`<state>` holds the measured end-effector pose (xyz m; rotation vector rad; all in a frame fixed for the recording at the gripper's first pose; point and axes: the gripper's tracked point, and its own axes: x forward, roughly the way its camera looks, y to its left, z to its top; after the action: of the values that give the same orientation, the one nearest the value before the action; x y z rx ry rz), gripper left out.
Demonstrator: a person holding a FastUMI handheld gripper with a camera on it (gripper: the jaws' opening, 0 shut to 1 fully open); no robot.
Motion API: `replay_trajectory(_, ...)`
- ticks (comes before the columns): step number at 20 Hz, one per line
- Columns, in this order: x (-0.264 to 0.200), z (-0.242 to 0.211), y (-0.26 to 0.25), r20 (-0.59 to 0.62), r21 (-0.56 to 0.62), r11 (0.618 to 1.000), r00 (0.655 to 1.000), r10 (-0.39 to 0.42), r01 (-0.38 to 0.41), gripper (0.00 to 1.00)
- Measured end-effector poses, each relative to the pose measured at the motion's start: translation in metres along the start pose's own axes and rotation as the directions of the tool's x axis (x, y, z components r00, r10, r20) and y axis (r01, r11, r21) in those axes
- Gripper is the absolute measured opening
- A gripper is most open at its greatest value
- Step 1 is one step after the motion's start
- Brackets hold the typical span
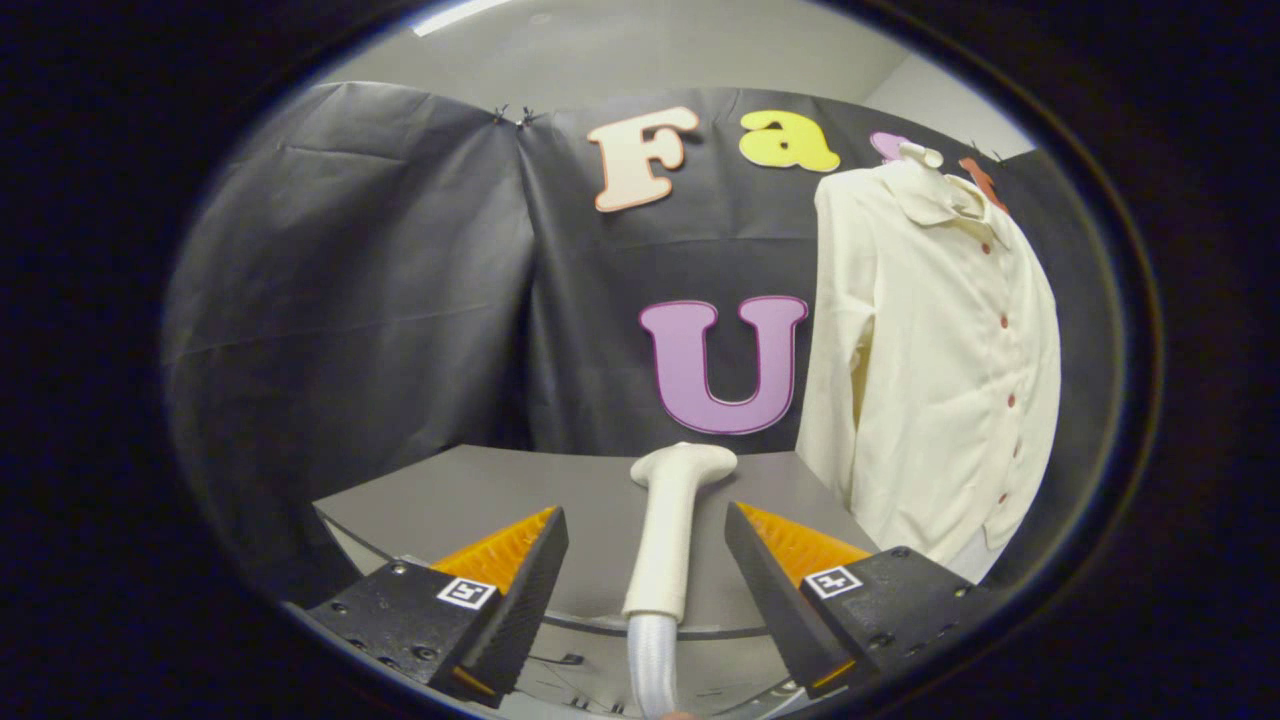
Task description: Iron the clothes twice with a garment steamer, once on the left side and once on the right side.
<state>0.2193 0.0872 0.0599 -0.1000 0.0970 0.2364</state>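
From my seat I see the jaws (645, 540) spread wide apart, gripping nothing. Between them stands the cream-white plastic garment steamer head (668, 530), upright, its flat nozzle at the top and a pale ribbed hose (652, 665) running down from its handle. Neither finger touches it; there is a gap on each side. It stands over a grey round counter (470, 500). Beyond the right finger hangs the cream long-sleeved button-front shirt (940, 370), collar up, its red buttons running down the front, against the black cloth wall (360, 280).
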Motion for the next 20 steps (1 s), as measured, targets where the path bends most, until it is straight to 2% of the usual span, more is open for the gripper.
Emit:
replay_trajectory(3, 0.025, -0.002, 0.002, -0.049, 0.013, 1.0, 0.999, 0.007, -0.007, 0.97)
replay_trajectory(7, 0.061, -0.023, -0.006, -0.168, 0.01, 1.0, 0.985, -0.026, 0.028, 0.97)
replay_trajectory(10, 0.074, -0.034, -0.018, -0.267, 0.008, 0.998, 0.961, -0.065, 0.07, 0.97)
replay_trajectory(14, 0.087, -0.046, -0.023, -0.377, 0.02, 0.997, 0.924, -0.064, 0.077, 0.96)
replay_trajectory(15, 0.091, -0.048, -0.026, -0.392, 0.005, 0.997, 0.917, -0.074, 0.082, 0.94)
replay_trajectory(17, 0.096, -0.06, -0.019, -0.459, -0.035, 0.999, 0.887, -0.05, 0.038, 0.76)
replay_trajectory(18, 0.093, -0.064, -0.013, -0.491, -0.052, 0.999, 0.87, -0.031, 0.006, 0.71)
replay_trajectory(19, 0.102, -0.062, -0.012, -0.469, -0.065, 0.998, 0.882, -0.036, 0.006, 0.65)
replay_trajectory(20, 0.092, -0.06, -0.008, -0.495, -0.058, 0.998, 0.868, -0.032, 0.004, 0.59)
